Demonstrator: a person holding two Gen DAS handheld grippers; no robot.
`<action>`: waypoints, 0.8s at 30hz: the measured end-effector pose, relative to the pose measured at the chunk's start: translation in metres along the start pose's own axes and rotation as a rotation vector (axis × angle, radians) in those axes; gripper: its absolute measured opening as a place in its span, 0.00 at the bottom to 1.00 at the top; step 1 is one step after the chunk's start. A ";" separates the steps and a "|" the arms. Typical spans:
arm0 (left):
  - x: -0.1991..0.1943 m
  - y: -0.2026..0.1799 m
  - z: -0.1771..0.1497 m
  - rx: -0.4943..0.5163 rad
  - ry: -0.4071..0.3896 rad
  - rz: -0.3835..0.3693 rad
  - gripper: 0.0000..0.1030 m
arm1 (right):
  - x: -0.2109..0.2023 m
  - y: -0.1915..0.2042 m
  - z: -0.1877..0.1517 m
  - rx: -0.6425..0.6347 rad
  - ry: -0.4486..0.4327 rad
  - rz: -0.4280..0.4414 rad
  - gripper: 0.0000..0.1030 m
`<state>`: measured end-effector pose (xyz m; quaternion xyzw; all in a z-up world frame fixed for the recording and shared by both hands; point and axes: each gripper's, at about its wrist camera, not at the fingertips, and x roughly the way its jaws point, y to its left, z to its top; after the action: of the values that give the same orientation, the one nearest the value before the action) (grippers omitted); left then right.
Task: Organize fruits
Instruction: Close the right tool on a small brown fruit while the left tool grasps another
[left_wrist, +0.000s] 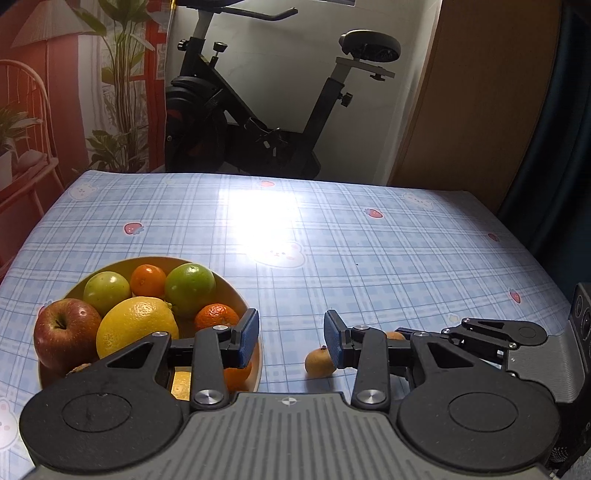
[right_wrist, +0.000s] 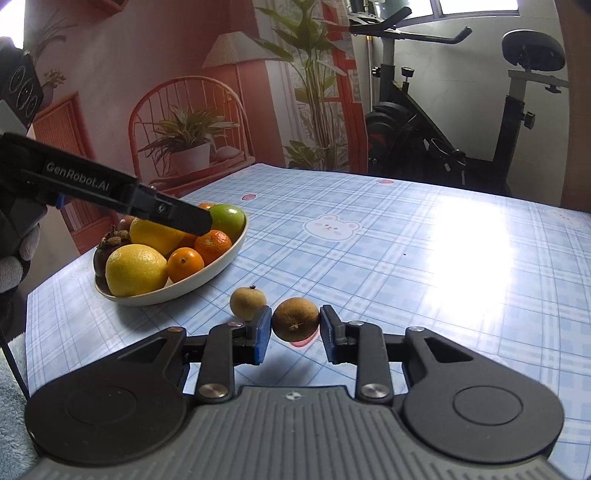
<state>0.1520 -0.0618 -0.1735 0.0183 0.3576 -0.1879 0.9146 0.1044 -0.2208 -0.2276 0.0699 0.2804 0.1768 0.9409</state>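
A cream bowl (right_wrist: 207, 269) holds a red apple (left_wrist: 64, 334), lemons (left_wrist: 136, 325), green apples (left_wrist: 190, 290), tangerines (right_wrist: 213, 245) and a mangosteen (right_wrist: 107, 251). Two small brown fruits lie on the table beside it: a paler one (right_wrist: 248, 302) and a darker one (right_wrist: 295, 319). My right gripper (right_wrist: 295, 334) is open with its jaws on either side of the darker fruit, a small gap showing at each pad. My left gripper (left_wrist: 291, 338) is open and empty, hovering at the bowl's right edge (left_wrist: 258, 354). The paler fruit (left_wrist: 318, 362) shows by its right finger.
The table wears a blue plaid cloth (left_wrist: 332, 240) with bear and strawberry prints. An exercise bike (left_wrist: 258, 110) stands behind the far edge. A red chair with a potted plant (right_wrist: 188, 147) stands at the left. My right gripper also shows in the left wrist view (left_wrist: 480, 339).
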 end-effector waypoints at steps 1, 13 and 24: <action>0.001 -0.004 -0.001 0.011 0.001 -0.008 0.40 | -0.004 -0.005 -0.001 0.021 -0.005 -0.009 0.30; 0.032 -0.025 -0.018 0.050 0.059 -0.027 0.37 | -0.033 -0.038 -0.008 0.229 -0.086 -0.039 0.30; 0.047 -0.021 -0.017 0.064 0.102 0.008 0.37 | -0.037 -0.036 -0.011 0.223 -0.109 -0.035 0.30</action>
<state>0.1653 -0.0945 -0.2155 0.0587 0.3973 -0.1945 0.8949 0.0801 -0.2679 -0.2260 0.1788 0.2478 0.1239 0.9441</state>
